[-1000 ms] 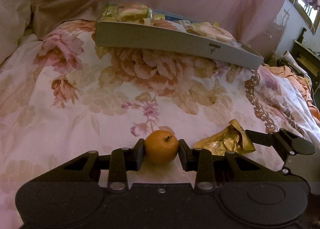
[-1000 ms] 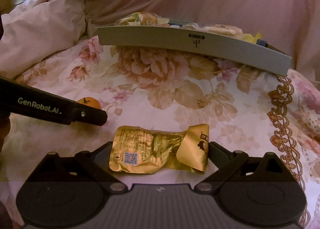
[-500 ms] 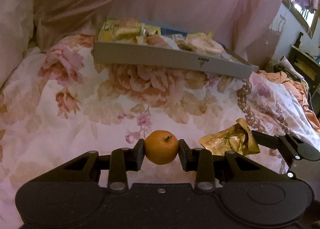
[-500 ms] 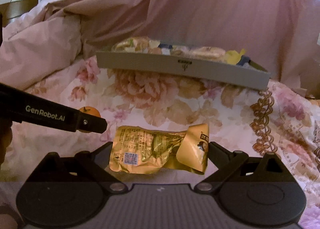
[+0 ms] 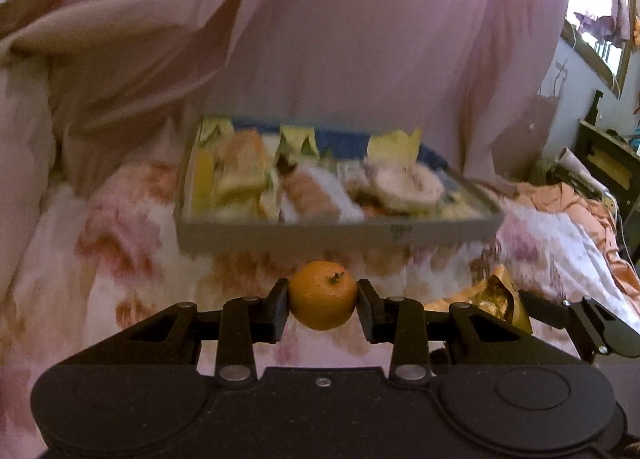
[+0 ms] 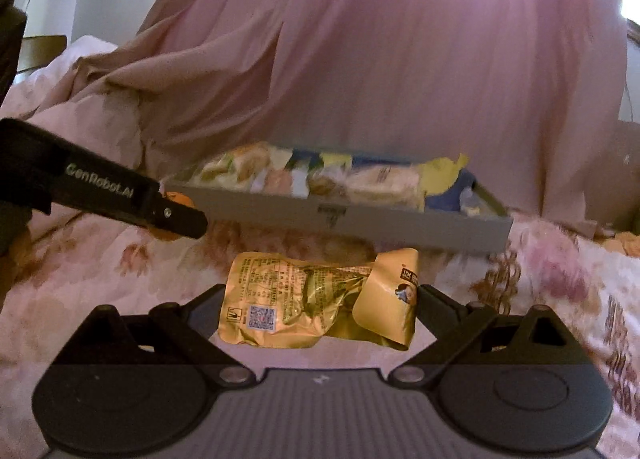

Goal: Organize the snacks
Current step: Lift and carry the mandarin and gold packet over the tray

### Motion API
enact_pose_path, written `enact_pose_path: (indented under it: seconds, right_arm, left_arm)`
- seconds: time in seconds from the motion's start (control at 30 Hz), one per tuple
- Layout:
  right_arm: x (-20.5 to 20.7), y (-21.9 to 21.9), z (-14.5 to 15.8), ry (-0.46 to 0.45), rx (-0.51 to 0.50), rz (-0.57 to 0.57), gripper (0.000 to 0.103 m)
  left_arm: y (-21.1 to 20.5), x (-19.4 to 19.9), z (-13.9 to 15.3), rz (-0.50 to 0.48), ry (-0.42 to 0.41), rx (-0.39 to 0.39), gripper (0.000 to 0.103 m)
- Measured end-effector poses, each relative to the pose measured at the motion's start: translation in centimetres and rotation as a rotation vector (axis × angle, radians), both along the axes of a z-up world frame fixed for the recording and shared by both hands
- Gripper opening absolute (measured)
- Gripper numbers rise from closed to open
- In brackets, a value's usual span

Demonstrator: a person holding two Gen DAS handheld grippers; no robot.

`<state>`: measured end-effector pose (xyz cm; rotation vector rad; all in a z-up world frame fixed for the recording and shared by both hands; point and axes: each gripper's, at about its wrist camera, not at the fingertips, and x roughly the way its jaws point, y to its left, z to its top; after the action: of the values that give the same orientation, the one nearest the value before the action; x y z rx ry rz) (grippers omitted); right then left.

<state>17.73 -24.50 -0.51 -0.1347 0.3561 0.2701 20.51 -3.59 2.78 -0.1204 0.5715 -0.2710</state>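
Carrying both snacks toward the grey tray (image 6: 400,229) at the back of the floral bed (image 5: 100,259), the person has the left gripper (image 5: 323,301) pinching a small orange (image 5: 323,295) between its pads, while the right gripper (image 6: 318,303) clasps a crinkled gold snack packet (image 6: 316,305) by its ends. I'd judge the tray already crowded with wrappers, so each load should clear the near wall, then be let go over a gap, the round orange low so it doesn't roll.

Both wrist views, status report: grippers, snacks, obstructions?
Left gripper shut on orange. Right gripper shut on gold packet. Gray tray ahead, already crowded with snacks. No obstruction visible.
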Motion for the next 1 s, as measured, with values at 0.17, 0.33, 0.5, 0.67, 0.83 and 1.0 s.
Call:
enact_pose_path:
  seconds: [0.17, 0.33, 0.5, 0.67, 0.83, 1.0]
  right_arm:
    - [3.1, -0.5, 2.2, -0.054, 0.022, -0.003, 0.100]
    - [7.7, -0.5, 4.4, -0.098, -0.016, -0.003, 0.100]
    - [12.8, -1.0, 6.0, -0.077, -0.022, -0.039, 0.100]
    - [16.1, -1.4, 6.3, -0.053, -0.018, -0.061, 0.100]
    - [17.2, -1.0, 5.8, -0.036, -0.029, -0.049, 0.100]
    - [17.7, -0.8, 5.7, -0.023, -0.027, -0.042, 0.100]
  left_arm:
    - [-0.6, 3.7, 1.8, -0.015, 0.003, -0.032, 0.037]
    - [-1.2, 7.7, 3.7, -0.020, -0.034, -0.027, 0.037]
    - [-1.6, 11.9, 4.5, -0.001, -0.046, -0.028, 0.037]
    - [-2.2, 14.9, 4.6, -0.007, -0.044, -0.012, 0.037]
    - [-2.4, 16.9, 3.8, 0.008, -0.007, -0.020, 0.037]
    - [-2.6, 17.8, 2.9, 0.015, 0.021, -0.021, 0.037]
